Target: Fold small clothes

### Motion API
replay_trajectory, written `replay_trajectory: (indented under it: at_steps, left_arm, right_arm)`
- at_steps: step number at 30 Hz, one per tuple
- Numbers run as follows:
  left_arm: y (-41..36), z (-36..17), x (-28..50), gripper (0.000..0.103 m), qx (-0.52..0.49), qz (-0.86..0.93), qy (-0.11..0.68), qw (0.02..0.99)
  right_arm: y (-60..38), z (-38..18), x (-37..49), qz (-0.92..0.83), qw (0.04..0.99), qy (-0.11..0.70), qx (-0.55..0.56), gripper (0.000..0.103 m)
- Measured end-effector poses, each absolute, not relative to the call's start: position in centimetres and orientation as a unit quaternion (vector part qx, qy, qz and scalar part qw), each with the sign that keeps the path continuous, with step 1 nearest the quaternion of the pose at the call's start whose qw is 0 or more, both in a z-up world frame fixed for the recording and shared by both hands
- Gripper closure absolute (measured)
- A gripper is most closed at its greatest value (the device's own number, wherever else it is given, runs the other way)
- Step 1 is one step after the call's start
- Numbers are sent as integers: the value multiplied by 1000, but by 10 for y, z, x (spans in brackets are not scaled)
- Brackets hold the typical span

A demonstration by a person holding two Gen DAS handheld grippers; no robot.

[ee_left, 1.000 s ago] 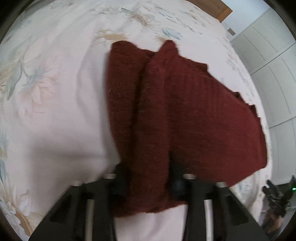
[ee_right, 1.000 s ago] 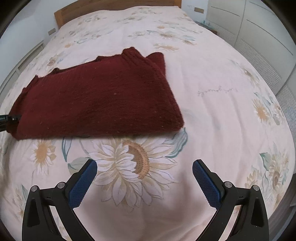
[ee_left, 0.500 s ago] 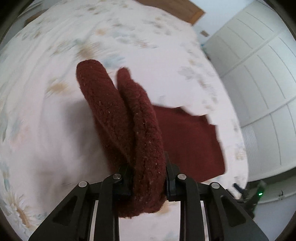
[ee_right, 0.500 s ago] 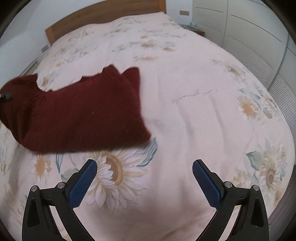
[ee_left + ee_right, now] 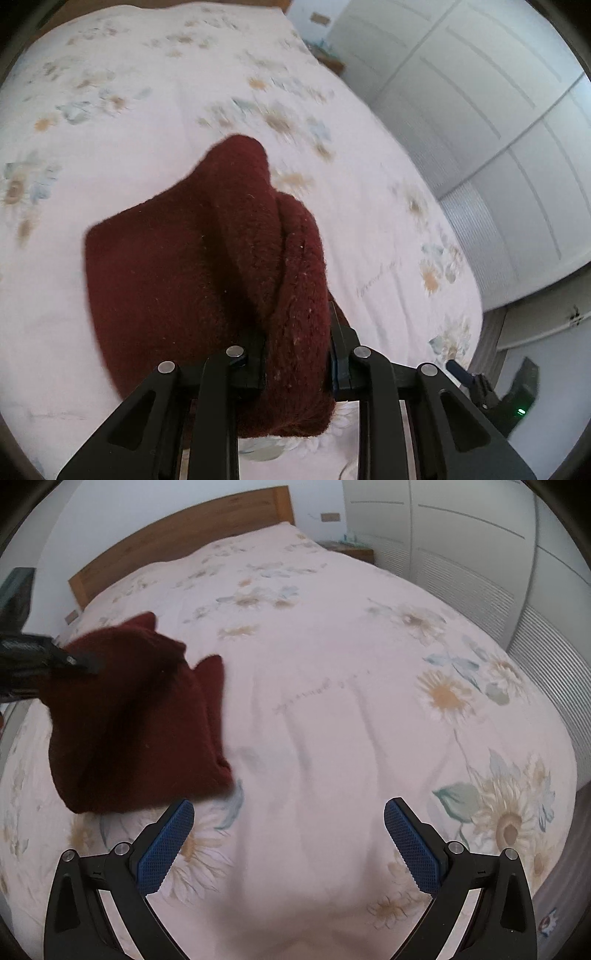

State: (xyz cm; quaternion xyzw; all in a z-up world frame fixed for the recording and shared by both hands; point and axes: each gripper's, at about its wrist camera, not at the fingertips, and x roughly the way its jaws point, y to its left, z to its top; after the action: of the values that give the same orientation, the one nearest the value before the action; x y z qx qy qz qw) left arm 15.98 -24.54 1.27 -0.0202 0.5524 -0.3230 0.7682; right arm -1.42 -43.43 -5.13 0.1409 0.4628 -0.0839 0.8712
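In our left wrist view, the left claw [image 5: 297, 354] is clamped on a thick bunched fold of the dark red knitted garment [image 5: 184, 266]; its jaws have just been closing a little more, with the cloth between them. The garment hangs from this grip and spreads from the centre of the view toward 9 o'clock, above the bed cover [image 5: 110, 110], which is pale pink with printed flowers. At 2 o'clock in the same view we see white wardrobe doors [image 5: 480, 110], blurred. In our right wrist view, the garment [image 5: 136, 720] is at 9 o'clock, one end raised where the left claw [image 5: 74, 661] enters from the left edge, and the lower end close to the bed cover [image 5: 332, 664]; we cannot tell if it touches there. The right claw [image 5: 288, 842] is at 6 o'clock, with its blue pads [image 5: 166, 845] standing wide apart and nothing between them, just beside the lower corner of the garment but apart from it. A wooden headboard [image 5: 184, 542] is at 11 o'clock, and the wardrobe [image 5: 461, 554] is at 2 o'clock.
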Motion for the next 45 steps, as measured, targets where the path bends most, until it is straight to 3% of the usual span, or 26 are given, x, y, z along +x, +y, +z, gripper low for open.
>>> replay_trajectory:
  at_steps: [6,10,16,18,22,24,25,36,45]
  left_arm:
    - [-287,-44,140,82,81,-268,567,775]
    - [-279,-60,138,77,75,-255,579,771]
    - [-277,-51,147,52,67,-236,595,766]
    - [-274,-38,154,25,54,-237,592,769]
    - [-265,-8,158,22,40,-235,581,778]
    - [-256,4,162,6,37,-230,574,785]
    - [-252,8,163,4,35,-228,572,787]
    - [-145,22,173,1,36,-147,552,820]
    - [-78,8,151,1,-1,-130,553,823]
  right_arm:
    - [-442,-70,-26,-96,855,489,143,0]
    - [-444,-74,-29,-96,852,492,150,0]
    - [-442,-66,-27,-91,856,488,146,0]
    - [-439,-63,-24,-88,855,492,137,0]
    - [-431,-50,-14,-75,859,492,119,0]
    - [-426,-39,-7,-63,864,487,111,0]
    - [-422,-33,-2,-57,867,484,104,0]
    - [-363,23,107,32,855,514,59,0]
    - [-301,-1,195,72,803,591,44,8]
